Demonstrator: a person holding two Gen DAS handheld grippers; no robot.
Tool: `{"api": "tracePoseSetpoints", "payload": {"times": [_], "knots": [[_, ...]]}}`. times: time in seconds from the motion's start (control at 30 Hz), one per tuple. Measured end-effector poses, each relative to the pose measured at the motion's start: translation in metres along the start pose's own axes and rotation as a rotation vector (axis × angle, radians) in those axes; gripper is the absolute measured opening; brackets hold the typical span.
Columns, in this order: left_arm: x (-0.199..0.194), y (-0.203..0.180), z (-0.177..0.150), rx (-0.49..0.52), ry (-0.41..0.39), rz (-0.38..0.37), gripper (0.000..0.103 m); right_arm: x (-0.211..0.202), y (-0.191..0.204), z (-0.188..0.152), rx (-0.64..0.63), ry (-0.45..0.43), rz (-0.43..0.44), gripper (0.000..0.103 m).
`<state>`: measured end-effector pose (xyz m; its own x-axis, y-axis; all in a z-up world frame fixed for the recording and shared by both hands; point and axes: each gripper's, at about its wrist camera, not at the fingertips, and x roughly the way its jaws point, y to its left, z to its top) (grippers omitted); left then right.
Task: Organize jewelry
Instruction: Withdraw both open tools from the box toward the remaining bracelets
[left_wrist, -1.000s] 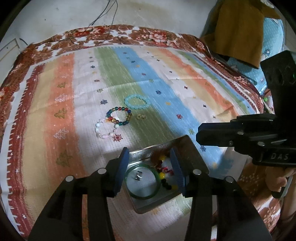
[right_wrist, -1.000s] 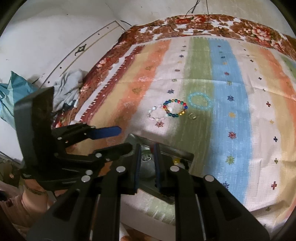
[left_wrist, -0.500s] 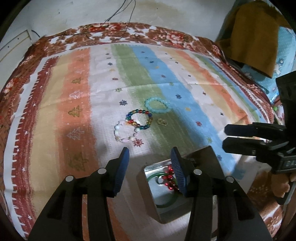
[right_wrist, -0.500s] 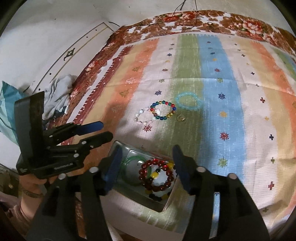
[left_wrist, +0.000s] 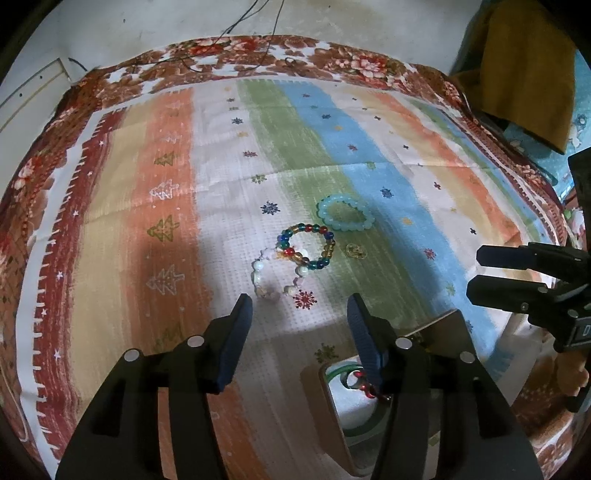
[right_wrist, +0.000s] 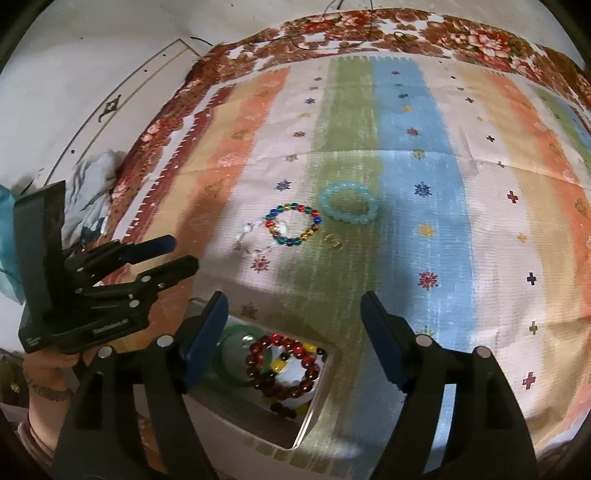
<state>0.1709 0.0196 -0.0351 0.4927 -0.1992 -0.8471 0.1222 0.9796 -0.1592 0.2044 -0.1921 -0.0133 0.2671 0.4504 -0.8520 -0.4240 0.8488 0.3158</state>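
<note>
Black-framed left gripper (left_wrist: 299, 317): pitched steeply down at the cloth, blue pads (left_wrist: 236, 339) apart and widening, nothing between them; it hangs over bare fabric, the white bracelet at its 12 o'clock.
Right gripper (right_wrist: 293, 325): also angled steeply down, jaws spreading wide and released, nothing pinched; the tin sits beneath the gap, toward 7 o'clock.
Hand (right_wrist: 48, 373): a wrist with a beaded band grips the left tool's handle, at 8 o'clock in the right view.
Tin (right_wrist: 317, 402): open metal box at the cloth's near edge, holding a green bangle (right_wrist: 236, 354), a dark red bead bracelet (right_wrist: 284, 365) lying partly over it, and yellow and black beads (right_wrist: 284, 363) underneath.
Loose jewelry: a multicoloured bead bracelet (left_wrist: 306, 245) lies mid-cloth, touching a white bead bracelet (left_wrist: 275, 277) at its 7 o'clock; a pale turquoise bracelet (left_wrist: 345, 212) sits just beside it at 1 o'clock; a small gold piece (left_wrist: 354, 251), too small to identify, rests at its 3 o'clock.
Surface: striped cloth (left_wrist: 147, 206) in orange, cream, green and blue, printed with trees and stars, with a red floral border (left_wrist: 258, 55).
Room: pale floor (right_wrist: 92, 74) beyond the cloth, dark cables (left_wrist: 251, 26) trailing at 12 o'clock, a mustard fabric (left_wrist: 524, 70) at 2 o'clock in the left view, crumpled grey cloth (right_wrist: 92, 192) at 9 o'clock in the right view.
</note>
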Motion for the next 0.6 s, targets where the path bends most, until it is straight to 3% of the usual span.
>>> {"api": "tracePoseSetpoints", "payload": {"times": [0.2, 0.3, 0.6], "knots": [[0.009, 0.005, 0.005, -0.005, 0.022, 0.020, 0.054, 0.007, -0.004, 0.005, 0.001, 0.010, -0.022, 0.082], [0.011, 0.004, 0.007, 0.000, 0.023, 0.025, 0.058, 0.011, -0.006, 0.007, 0.006, 0.018, -0.034, 0.082], [0.026, 0.014, 0.020, -0.009, 0.046, 0.055, 0.058, 0.032, -0.013, 0.019, 0.007, 0.053, -0.092, 0.083]]}}
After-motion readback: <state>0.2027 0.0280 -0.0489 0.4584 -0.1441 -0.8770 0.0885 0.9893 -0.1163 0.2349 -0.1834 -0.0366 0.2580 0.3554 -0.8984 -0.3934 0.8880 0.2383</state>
